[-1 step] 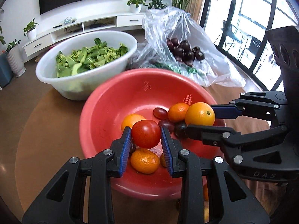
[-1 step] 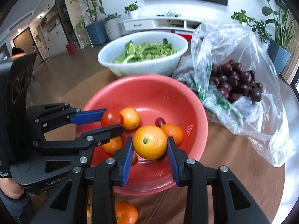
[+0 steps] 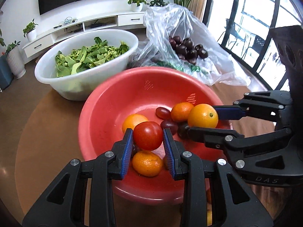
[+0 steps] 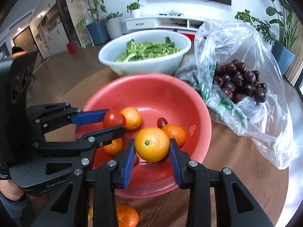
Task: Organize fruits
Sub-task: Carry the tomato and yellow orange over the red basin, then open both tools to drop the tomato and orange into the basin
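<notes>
**Both claws loaded over the bowl, release pending**

Left gripper (image 3: 147, 141) is clamped on a round red tomato (image 3: 148, 135); right gripper (image 4: 152, 151) is clamped on a round yellow-orange orange (image 4: 152, 144). Both fruits hang above the inside of the red plastic colander bowl (image 3: 117, 96), not touching its floor as far as I can tell.

Progress, judged from the contents: the bowl already holds several mandarins (image 3: 147, 163) and a few small dark-red grape tomatoes (image 3: 162, 112). Left to do: at least one loose mandarin (image 4: 126, 215) lies on the brown table (image 3: 37, 132) just outside the near rim, plus the clear plastic bag of dark plums (image 4: 240, 81) beside the bowl (whether those belong in this bowl, cannot say).

Room: the far half of the bowl floor is bare, so there's space to set both down. The two grippers sit close side by side, fingers nearly crossing, so I'd open one at a time. White plastic basin of leafy greens (image 3: 85, 56) touches or nearly touches the far rim; the bag crowds the right side.
</notes>
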The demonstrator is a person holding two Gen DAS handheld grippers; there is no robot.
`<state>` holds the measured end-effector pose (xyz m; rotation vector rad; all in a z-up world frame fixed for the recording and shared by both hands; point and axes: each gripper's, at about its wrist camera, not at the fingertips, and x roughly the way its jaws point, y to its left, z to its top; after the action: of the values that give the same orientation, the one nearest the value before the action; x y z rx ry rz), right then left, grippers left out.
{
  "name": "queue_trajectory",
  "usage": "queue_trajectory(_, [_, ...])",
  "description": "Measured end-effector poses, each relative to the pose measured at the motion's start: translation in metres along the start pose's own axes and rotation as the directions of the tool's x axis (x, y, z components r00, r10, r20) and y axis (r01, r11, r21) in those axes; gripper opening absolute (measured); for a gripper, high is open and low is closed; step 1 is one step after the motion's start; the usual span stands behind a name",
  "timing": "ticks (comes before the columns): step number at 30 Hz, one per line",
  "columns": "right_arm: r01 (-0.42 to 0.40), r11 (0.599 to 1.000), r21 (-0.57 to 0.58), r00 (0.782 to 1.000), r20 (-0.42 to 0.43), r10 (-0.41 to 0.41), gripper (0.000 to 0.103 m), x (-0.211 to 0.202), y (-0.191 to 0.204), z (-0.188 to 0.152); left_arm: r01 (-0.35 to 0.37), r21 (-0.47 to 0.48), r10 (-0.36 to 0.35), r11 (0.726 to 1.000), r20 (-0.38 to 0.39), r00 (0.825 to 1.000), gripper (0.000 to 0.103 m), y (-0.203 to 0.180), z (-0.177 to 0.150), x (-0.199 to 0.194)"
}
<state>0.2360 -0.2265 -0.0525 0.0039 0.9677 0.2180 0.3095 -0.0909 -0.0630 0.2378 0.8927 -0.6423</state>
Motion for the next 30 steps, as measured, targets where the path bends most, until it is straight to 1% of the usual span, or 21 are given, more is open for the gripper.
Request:
queue_trajectory(5, [0.006, 1.000, -0.005, 1.000, -0.026, -0.006, 0.038, 0.010, 0.000, -0.004, 0.000, -0.007, 0.000, 1.000, -0.008, 1.000, 0.030, 0.001, -0.002, 0.007])
queue_trajectory(10, [0.009, 1.000, -0.018, 0.999, -0.031, -0.009, 0.038, 0.013, 0.002, -0.004, -0.008, -0.011, 0.008, 1.000, -0.009, 1.000, 0.032, 0.002, -0.002, 0.007])
queue_trajectory(13, [0.018, 0.999, -0.030, 0.999, -0.029, -0.019, 0.038, 0.013, 0.003, -0.005, -0.016, -0.012, 0.016, 1.000, -0.006, 1.000, 0.036, 0.003, -0.002, 0.006])
queue_trajectory(16, [0.020, 0.999, -0.041, 0.999, -0.029, -0.022, 0.038, 0.012, 0.003, -0.006, -0.018, -0.023, 0.018, 1.000, 0.002, 1.000, 0.041, 0.005, -0.002, 0.004])
queue_trajectory(18, [0.024, 0.998, -0.050, 0.999, -0.030, -0.025, 0.039, 0.013, 0.005, -0.005, -0.032, -0.027, 0.032, 0.999, 0.005, 0.999, 0.047, 0.006, -0.002, 0.001])
queue_trajectory(21, [0.028, 0.998, -0.057, 0.999, -0.025, -0.029, 0.044, 0.012, 0.007, -0.004, -0.032, -0.035, 0.032, 0.999, 0.011, 0.999, 0.048, 0.009, -0.004, -0.003])
queue_trajectory(23, [0.032, 0.998, -0.062, 0.999, -0.019, -0.034, 0.049, 0.010, 0.006, -0.004, -0.036, -0.038, 0.037, 0.999, 0.015, 0.999, 0.048, 0.009, -0.005, -0.006])
queue_trajectory(25, [0.037, 0.997, -0.065, 0.999, -0.012, -0.038, 0.052, 0.008, 0.006, -0.005, -0.037, -0.045, 0.038, 0.998, 0.016, 0.999, 0.049, 0.010, -0.006, -0.009])
queue_trajectory(30, [0.045, 0.996, -0.075, 0.999, -0.004, -0.045, 0.054, 0.002, 0.008, -0.009, -0.032, -0.053, 0.033, 0.998, 0.025, 0.999, 0.052, 0.008, -0.011, -0.017])
